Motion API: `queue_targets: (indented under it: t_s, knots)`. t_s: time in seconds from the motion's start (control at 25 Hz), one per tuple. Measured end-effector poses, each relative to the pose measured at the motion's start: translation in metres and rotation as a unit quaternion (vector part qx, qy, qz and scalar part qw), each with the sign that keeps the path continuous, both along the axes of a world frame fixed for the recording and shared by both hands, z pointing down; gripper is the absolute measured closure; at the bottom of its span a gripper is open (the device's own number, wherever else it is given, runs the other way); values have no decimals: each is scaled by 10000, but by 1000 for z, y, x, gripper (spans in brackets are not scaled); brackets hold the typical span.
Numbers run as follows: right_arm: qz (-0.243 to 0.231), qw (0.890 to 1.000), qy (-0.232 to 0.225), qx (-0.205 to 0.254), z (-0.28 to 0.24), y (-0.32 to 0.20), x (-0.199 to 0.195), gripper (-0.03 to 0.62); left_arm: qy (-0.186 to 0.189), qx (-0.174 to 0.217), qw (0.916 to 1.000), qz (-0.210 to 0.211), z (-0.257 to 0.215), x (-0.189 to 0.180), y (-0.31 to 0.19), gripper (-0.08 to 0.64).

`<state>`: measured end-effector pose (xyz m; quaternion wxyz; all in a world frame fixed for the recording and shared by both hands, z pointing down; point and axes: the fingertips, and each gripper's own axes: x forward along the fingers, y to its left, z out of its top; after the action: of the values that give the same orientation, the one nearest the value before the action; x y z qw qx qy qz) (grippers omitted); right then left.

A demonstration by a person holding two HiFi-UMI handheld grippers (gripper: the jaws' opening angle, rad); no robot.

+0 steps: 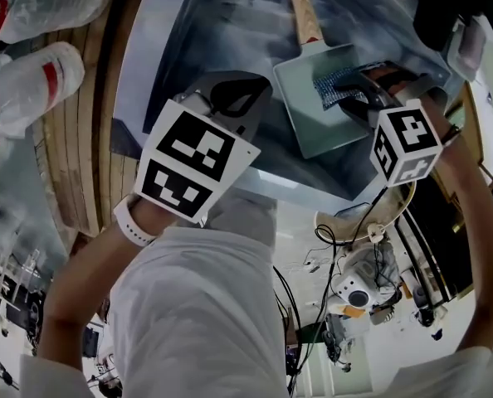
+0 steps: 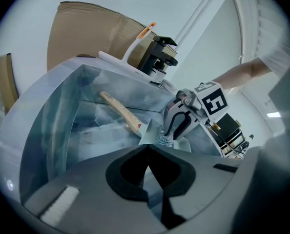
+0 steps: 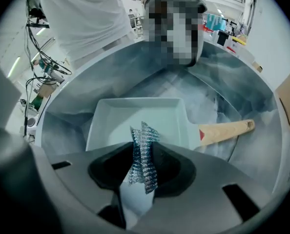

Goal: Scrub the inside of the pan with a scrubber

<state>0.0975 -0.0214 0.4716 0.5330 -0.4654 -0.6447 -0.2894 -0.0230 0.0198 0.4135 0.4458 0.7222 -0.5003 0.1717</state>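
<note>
A square pale pan [image 1: 317, 118] with a wooden handle [image 1: 303, 11] lies flat in the steel sink [image 1: 213, 23]. My right gripper [image 1: 356, 89] hangs over the pan's right side, shut on a silvery mesh scrubber [image 1: 334, 85]. In the right gripper view the scrubber [image 3: 144, 155] stands pinched between the jaws just above the pan's floor [image 3: 135, 118]. My left gripper [image 1: 234, 98] hovers over the sink left of the pan, shut and empty. The left gripper view shows its tips [image 2: 148, 149] meeting, with the pan [image 2: 147, 134] and the right gripper [image 2: 176, 126] beyond.
Two plastic bottles [image 1: 39, 7] lie on the wooden counter [image 1: 105, 139] left of the sink. A cardboard box [image 2: 86, 33] and a dark device [image 2: 157, 55] stand behind the sink rim. Cables and equipment [image 1: 354, 288] lie on the floor below.
</note>
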Motion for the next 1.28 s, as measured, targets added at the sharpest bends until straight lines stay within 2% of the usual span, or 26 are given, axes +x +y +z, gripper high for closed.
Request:
queue_targets:
  t_s: [0.2, 0.36, 0.56, 0.76, 1.16, 1.28]
  knots:
    - [42, 9999, 141, -15, 3, -5, 1, 482, 0, -2, 10000, -33, 1, 0, -2, 555]
    - [-5, 9972, 739, -81, 2, -1, 11, 485, -12, 7, 10000, -5, -1, 4, -5, 555]
    - [-164, 9886, 1463, -320, 3, 12, 33, 486, -15, 32, 10000, -3, -4, 7, -8, 555]
    - [-26, 9710, 2324, -567, 0, 25, 56, 486, 12, 47, 10000, 42, -5, 14, -9, 555]
    - [-254, 9541, 2899, -709, -3, 36, 78, 486, 16, 51, 9999, 139, -5, 17, -7, 555]
    - [-246, 9423, 3236, -819, -14, 37, 81, 486, 10, 57, 9999, 152, -6, 16, -7, 555]
